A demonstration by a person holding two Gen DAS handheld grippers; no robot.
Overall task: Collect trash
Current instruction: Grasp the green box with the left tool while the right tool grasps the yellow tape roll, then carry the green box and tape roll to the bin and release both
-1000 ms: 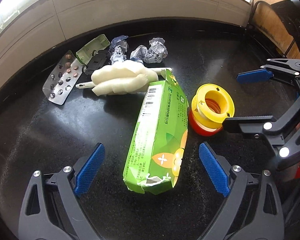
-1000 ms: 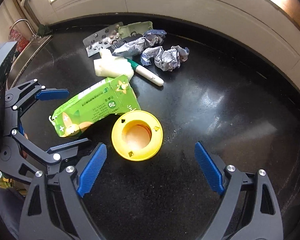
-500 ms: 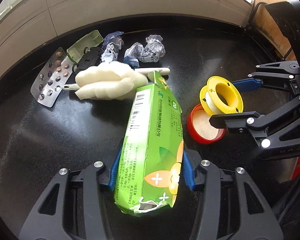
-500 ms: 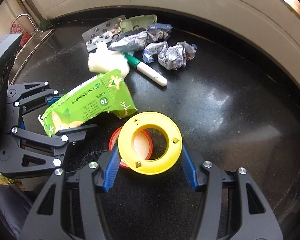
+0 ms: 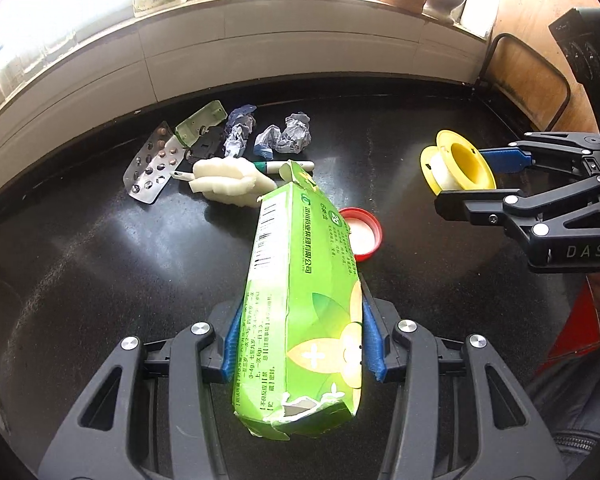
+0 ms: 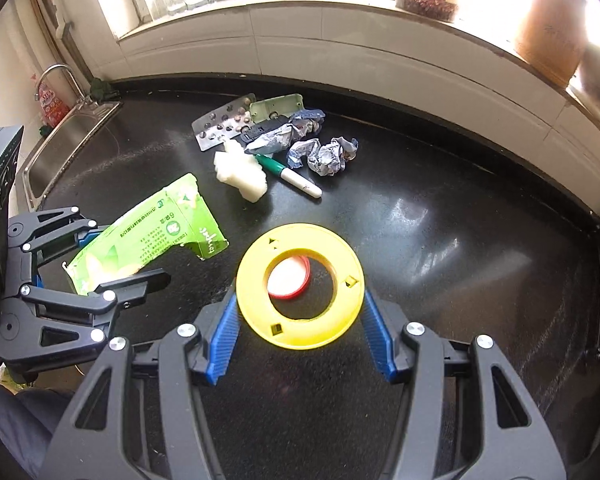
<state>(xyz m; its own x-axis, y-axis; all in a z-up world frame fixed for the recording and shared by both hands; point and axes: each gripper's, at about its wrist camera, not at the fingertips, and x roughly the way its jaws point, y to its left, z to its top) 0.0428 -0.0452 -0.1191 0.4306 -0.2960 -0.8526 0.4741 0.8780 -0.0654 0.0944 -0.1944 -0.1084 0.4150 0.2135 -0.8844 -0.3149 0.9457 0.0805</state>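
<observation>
My left gripper (image 5: pixel 300 344) is shut on a torn green carton (image 5: pixel 300 300), held lifted above the black counter (image 5: pixel 100 260); the carton (image 6: pixel 148 240) and left gripper (image 6: pixel 84 264) also show at the left of the right wrist view. My right gripper (image 6: pixel 300 324) is shut on a yellow tape spool (image 6: pixel 300 286), raised off the counter; the spool (image 5: pixel 458 168) and right gripper (image 5: pixel 484 174) appear at the right of the left wrist view. A red lid (image 5: pixel 360 234) lies on the counter below, seen through the spool's hole (image 6: pixel 288 280).
At the back of the counter lie a blister pack (image 5: pixel 152 168), a pale green plastic piece (image 5: pixel 200 124), crumpled paper balls (image 5: pixel 292 136), a white foam lump (image 5: pixel 228 182) and a green-capped marker (image 6: pixel 292 176). A sink (image 6: pixel 56 148) sits far left. A tiled sill runs behind.
Both grippers closed, the left on the green carton and the right on the yellow spool, then rose with them. The red lid under the spool stayed on the counter.
</observation>
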